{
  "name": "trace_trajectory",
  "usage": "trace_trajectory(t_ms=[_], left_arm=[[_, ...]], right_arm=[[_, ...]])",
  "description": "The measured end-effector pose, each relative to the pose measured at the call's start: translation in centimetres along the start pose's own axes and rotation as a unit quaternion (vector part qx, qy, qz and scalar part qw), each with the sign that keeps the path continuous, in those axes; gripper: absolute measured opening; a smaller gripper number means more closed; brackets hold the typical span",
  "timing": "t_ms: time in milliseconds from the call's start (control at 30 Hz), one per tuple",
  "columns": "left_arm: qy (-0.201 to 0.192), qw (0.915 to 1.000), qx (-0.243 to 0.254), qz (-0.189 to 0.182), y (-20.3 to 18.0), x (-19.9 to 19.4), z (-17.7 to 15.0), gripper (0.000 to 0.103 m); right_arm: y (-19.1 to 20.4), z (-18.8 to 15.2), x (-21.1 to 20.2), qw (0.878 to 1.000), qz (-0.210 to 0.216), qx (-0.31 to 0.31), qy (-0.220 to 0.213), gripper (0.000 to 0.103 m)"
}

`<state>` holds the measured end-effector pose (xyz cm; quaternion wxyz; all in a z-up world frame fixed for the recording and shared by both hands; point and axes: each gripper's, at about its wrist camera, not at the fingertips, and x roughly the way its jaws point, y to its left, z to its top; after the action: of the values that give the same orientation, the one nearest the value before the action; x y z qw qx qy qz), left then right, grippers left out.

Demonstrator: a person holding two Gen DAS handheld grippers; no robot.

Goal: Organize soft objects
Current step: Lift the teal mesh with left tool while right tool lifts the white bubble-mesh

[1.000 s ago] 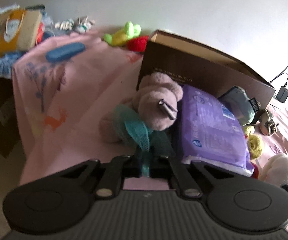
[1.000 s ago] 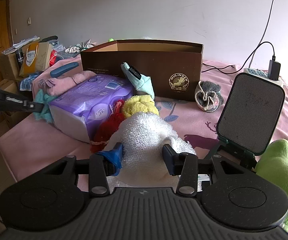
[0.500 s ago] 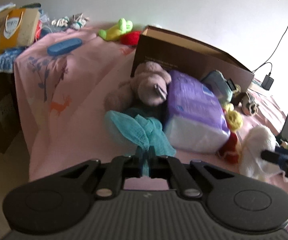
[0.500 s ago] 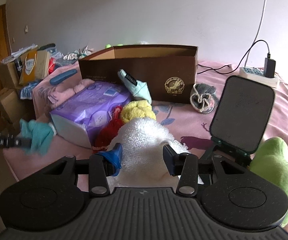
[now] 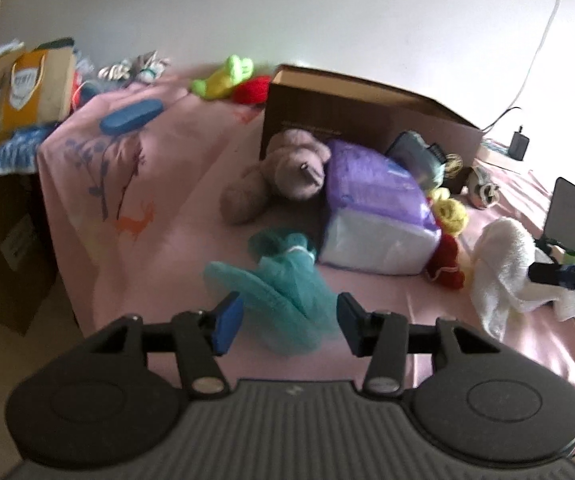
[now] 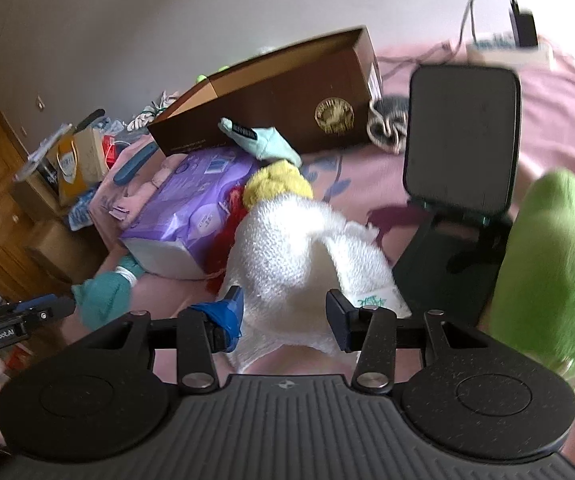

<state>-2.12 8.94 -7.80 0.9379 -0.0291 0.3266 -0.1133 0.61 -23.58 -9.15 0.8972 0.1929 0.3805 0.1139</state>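
A teal mesh pouf (image 5: 283,296) lies on the pink bedsheet (image 5: 159,208) between the open fingers of my left gripper (image 5: 289,320); it also shows in the right wrist view (image 6: 103,298). My right gripper (image 6: 285,316) is open around a white towel (image 6: 299,248), its pads beside the cloth. The towel also shows in the left wrist view (image 5: 503,264). A grey plush bear (image 5: 283,172) leans on a purple tissue pack (image 5: 375,208). A brown cardboard box (image 5: 367,116) stands behind them.
Yellow (image 6: 277,182) and red (image 5: 447,260) yarn pieces lie by the pack. A green plush (image 6: 547,264) and a black stand (image 6: 459,152) are at the right. A blue case (image 5: 129,118) and a green frog toy (image 5: 223,78) lie farther back. The bed edge is at the left.
My left gripper pulled the teal pouf away from the bear toward the bed's front, then opened and let it go. My right gripper tilted; its fingers stay open around the towel.
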Motion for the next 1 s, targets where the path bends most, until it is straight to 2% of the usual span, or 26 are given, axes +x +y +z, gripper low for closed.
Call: trace_trajectory(t_ms=[167,300,467,667,700,733,800,1000], left_arm=[[-0.02,0.9995,0.022,0.013,-0.1,-0.6,1.0,0.053],[-0.039,0.9991,0.016,0.003,-0.3,0.2,2.5,0.056],[0.005,0.999,0.037,0.025,-1.6,4.5,2.9,0.058],[0.04,0.9981,0.022,0.041,-1.3,6.9,2.2,0.057],[0.041,0.9979,0.023,0.045,-1.2,7.0,2.0,0.052],[0.045,0.9976,0.024,0.047,-1.2,7.2,1.9,0.039],[0.056,0.9971,0.019,0.049,-1.1,7.5,1.7,0.034],[0.047,0.9979,0.004,0.043,-0.9,7.1,1.3,0.018]], right_arm=[[0.0,0.0,0.7,1.0,0.003,0.024,0.021,0.03],[0.5,0.5,1.3,0.999,-0.005,0.023,0.023,0.031],[1.2,1.5,2.7,0.998,-0.036,0.034,0.023,0.033],[2.7,0.7,5.3,0.997,-0.077,-0.006,0.024,0.036],[2.9,0.4,5.4,0.996,-0.083,-0.016,0.01,0.036],[3.0,0.2,5.4,0.996,-0.086,-0.024,0.003,0.036],[3.0,-0.2,5.3,0.996,-0.084,-0.037,-0.009,0.037],[2.1,-0.5,4.6,0.996,-0.061,-0.055,-0.031,0.02]])
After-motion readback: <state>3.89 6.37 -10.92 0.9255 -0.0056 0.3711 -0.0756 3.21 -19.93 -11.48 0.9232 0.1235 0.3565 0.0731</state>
